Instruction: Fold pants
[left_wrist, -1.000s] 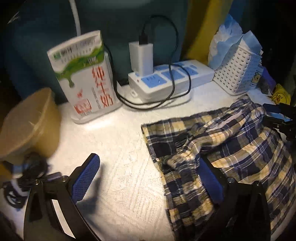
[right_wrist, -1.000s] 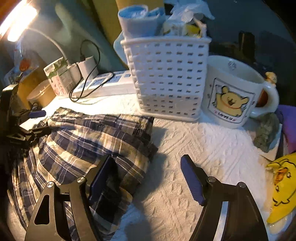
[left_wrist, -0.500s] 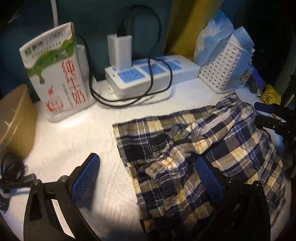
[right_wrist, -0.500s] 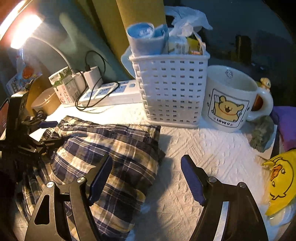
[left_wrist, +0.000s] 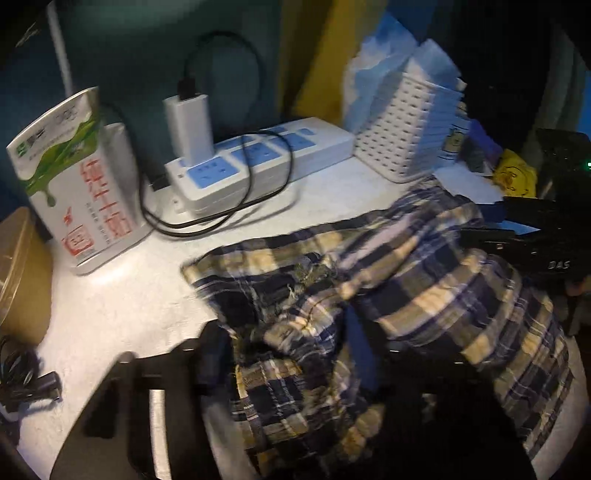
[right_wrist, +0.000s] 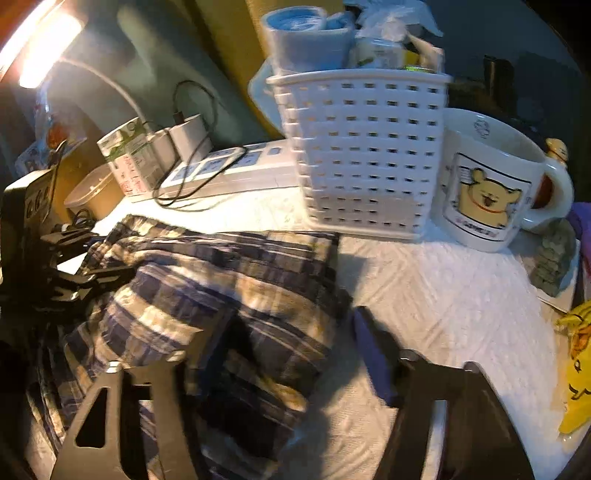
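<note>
The navy and yellow plaid pants (left_wrist: 424, 280) lie crumpled on the white textured cloth (left_wrist: 122, 306). My left gripper (left_wrist: 284, 354) has its fingers narrowed around a bunched fold at the pants' left end; blur hides whether it is fully shut. In the right wrist view the pants (right_wrist: 229, 291) fill the lower left. My right gripper (right_wrist: 299, 350) straddles their right edge, the left finger buried in fabric, the right finger (right_wrist: 373, 354) over bare cloth, with a gap still between them. Each gripper shows in the other's view at the pants' far end.
A milk carton (left_wrist: 77, 177), a power strip (left_wrist: 258, 162) with charger and cable, and a white basket (right_wrist: 369, 147) stand along the back. A bear mug (right_wrist: 487, 184) is right of the basket. A brown bowl (left_wrist: 18, 277) sits at the left.
My left gripper has moved right onto the pants and its fingers have narrowed around a fold. My right gripper has narrowed a little over the pants' right edge. Both views are blurred by motion.
</note>
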